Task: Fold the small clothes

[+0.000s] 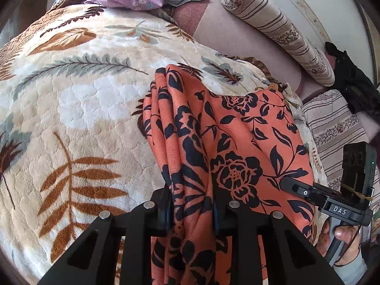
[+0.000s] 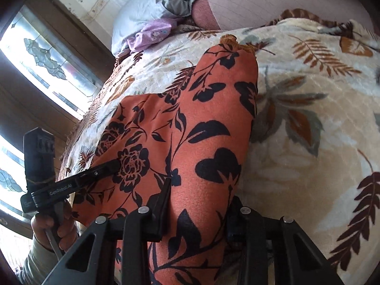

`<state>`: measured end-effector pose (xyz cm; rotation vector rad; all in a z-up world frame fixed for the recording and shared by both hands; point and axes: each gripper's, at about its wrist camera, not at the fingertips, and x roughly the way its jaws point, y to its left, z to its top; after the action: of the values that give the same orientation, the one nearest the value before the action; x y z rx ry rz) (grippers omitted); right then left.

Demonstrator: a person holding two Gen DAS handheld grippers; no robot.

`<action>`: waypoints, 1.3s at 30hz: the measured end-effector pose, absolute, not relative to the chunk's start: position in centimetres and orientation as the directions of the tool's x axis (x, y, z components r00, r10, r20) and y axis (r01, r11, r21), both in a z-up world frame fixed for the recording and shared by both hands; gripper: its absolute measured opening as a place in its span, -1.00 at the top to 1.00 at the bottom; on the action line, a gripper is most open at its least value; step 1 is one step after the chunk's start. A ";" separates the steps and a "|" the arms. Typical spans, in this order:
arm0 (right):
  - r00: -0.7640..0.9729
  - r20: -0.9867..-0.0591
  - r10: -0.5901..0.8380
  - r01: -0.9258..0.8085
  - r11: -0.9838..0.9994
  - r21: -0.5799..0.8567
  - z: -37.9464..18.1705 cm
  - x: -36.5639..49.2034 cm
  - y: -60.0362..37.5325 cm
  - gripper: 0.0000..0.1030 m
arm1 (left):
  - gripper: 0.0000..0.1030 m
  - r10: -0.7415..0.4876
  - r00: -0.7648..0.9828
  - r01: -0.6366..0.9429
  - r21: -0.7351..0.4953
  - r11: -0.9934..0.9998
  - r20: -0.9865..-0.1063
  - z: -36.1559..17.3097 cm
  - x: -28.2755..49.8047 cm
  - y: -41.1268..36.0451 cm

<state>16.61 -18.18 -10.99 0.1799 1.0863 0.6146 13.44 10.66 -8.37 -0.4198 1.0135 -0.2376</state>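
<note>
Here orange floral garment (image 1: 228, 128) bunched between both claws' fingers.

Both wrist cameras look steeply down along their own fingers, close over the orange cloth (image 1: 237, 130) on the blanket (image 1: 71, 95). Each view catches the other gripper at its edge; both share cloth, blanket and lilac garment (image 2: 152, 33).
</note>
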 end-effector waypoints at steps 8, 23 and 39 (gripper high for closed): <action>0.454 -0.702 0.549 -0.400 0.830 0.390 -5.0 17.1 -23.4 0.29 | 0.49 -0.420 0.601 0.129 -0.436 0.891 -0.680 -2.2 15.7 5.0; 0.455 -0.752 0.476 -0.040 0.855 0.517 -14.2 22.3 -36.6 -0.22 | -0.13 -0.311 0.468 0.051 -0.326 0.944 -0.827 -9.4 20.3 -1.7; 0.434 -0.677 0.594 -0.151 0.789 0.596 -11.7 20.0 -32.1 -0.56 | -0.32 -0.171 0.500 0.053 -0.167 0.984 -0.849 -9.0 16.6 -2.0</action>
<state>20.04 -32.07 -11.68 0.4922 1.0246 0.4882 16.56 -2.05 -8.99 -0.1250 1.0393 -0.1362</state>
